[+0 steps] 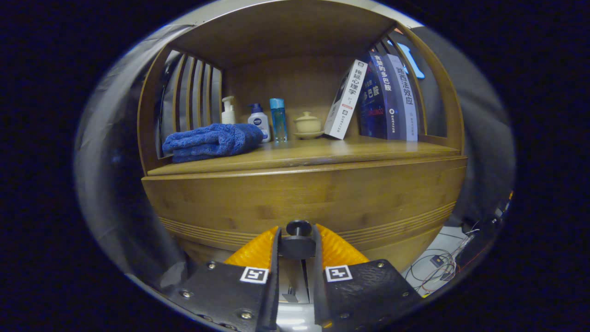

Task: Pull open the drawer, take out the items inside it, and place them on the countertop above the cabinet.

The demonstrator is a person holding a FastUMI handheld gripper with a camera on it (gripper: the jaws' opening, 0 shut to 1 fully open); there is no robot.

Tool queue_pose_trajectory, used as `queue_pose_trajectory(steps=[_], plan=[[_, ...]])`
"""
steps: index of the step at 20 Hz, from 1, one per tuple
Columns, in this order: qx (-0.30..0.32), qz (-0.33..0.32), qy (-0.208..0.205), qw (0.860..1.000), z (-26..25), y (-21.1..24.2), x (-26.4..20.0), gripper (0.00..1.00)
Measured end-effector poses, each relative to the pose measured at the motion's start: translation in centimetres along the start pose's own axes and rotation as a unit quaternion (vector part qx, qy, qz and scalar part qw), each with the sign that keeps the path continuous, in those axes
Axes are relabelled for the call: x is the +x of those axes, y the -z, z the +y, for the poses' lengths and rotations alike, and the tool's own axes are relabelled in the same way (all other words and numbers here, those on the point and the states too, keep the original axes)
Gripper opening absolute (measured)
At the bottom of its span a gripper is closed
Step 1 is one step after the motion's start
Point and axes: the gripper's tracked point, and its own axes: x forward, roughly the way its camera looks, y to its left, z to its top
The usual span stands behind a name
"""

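Note:
A wooden cabinet stands close in front of me, its drawer front point(304, 198) spanning the width below the countertop point(322, 154). A dark round knob point(298, 240) sticks out from the drawer's lower middle. My gripper point(297, 242) has closed on this knob, one finger pressing each side of it. The drawer looks flush with the cabinet, and its inside is hidden.
On the countertop lie a folded blue towel point(209, 140), a white pump bottle point(228, 110), a white bottle with blue cap point(259, 121), a blue bottle point(278, 119), a lidded cup on a saucer point(308, 125) and several leaning books point(378, 99). Cables point(438, 267) lie on the floor at right.

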Motion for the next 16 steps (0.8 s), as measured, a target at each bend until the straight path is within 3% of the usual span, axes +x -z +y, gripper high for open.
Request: queue_pose_trajectory(steps=[3, 16], plan=[[0.028, 0.0, 0.0, 1.0, -0.2, 0.4, -1.3, 0.31], [0.023, -0.003, 0.006, 1.0, -0.2, 3.1, -10.5, 0.31]])
